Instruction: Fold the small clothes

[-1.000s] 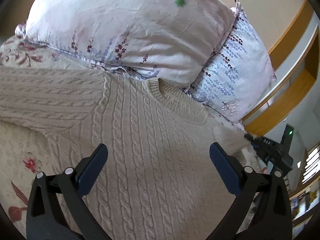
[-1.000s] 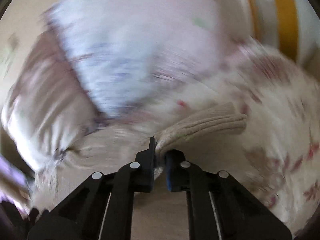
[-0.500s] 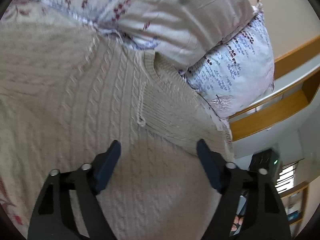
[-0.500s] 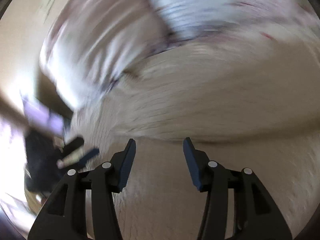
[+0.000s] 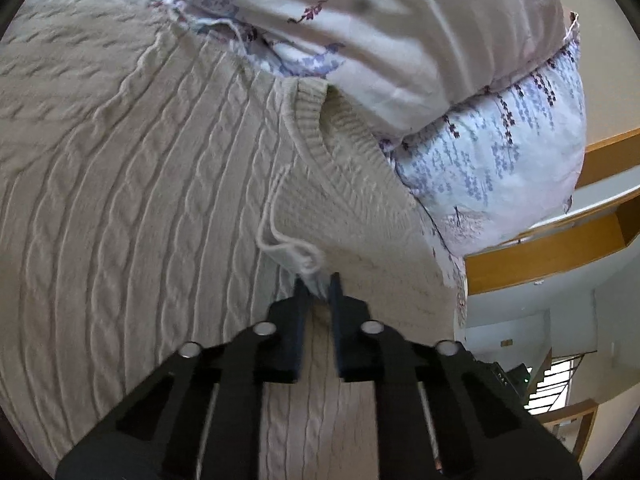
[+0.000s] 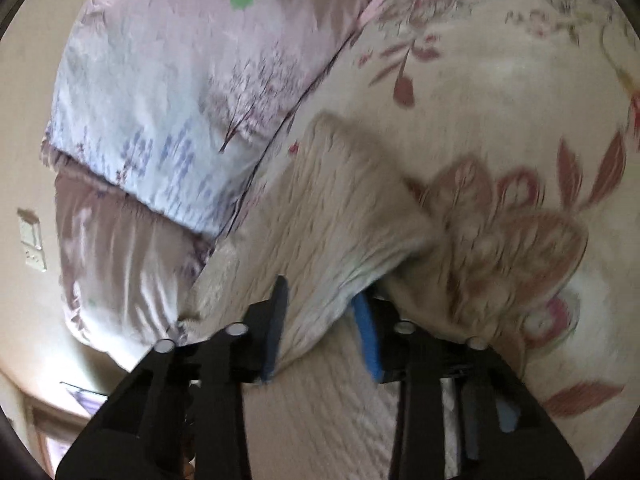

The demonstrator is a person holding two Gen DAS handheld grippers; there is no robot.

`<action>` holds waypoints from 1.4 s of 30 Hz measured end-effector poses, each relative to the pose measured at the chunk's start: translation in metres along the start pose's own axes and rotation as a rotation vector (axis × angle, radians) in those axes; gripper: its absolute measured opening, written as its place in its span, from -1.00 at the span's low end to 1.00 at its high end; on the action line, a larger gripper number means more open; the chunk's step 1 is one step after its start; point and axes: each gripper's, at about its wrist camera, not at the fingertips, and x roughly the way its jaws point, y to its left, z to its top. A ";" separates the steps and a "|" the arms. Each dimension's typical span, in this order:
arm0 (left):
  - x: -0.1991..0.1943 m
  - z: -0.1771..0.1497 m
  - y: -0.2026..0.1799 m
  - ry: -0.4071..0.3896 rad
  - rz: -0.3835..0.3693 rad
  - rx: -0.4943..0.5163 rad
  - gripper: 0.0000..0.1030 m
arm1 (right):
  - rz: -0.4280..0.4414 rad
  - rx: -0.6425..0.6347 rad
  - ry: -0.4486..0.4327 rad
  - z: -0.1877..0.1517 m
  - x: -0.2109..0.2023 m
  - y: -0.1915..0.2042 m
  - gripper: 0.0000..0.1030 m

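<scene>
Left gripper [image 5: 318,286] clenched on cable-knit sweater [image 5: 140,200] fold; right gripper [image 6: 320,320] parted around sleeve [image 6: 340,208]; loose yarn [image 5: 276,224] ahead risks snagging

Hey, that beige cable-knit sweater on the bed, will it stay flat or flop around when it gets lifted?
The sweater will probably flop: its folded sleeve already drapes and sags between the right gripper fingers. The thick knit looks fairly heavy, so it may stretch from the spot the left gripper pinches. The textured yarn seems unlikely to slip.

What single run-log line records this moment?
left gripper: shut on sweater | right gripper: around folded sleeve, closure unclear | pillows behind
</scene>
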 end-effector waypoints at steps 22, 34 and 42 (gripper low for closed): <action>-0.062 -0.013 0.016 -0.114 0.181 0.171 -0.04 | -0.255 -0.357 -0.043 -0.056 -0.009 0.050 0.06; -0.225 -0.016 0.155 -0.415 0.272 -0.194 0.03 | -0.040 -0.534 0.081 -0.110 0.004 0.079 0.09; -0.243 0.014 0.206 -0.502 0.214 -0.400 -0.19 | 0.030 -0.620 0.116 -0.130 0.010 0.091 0.10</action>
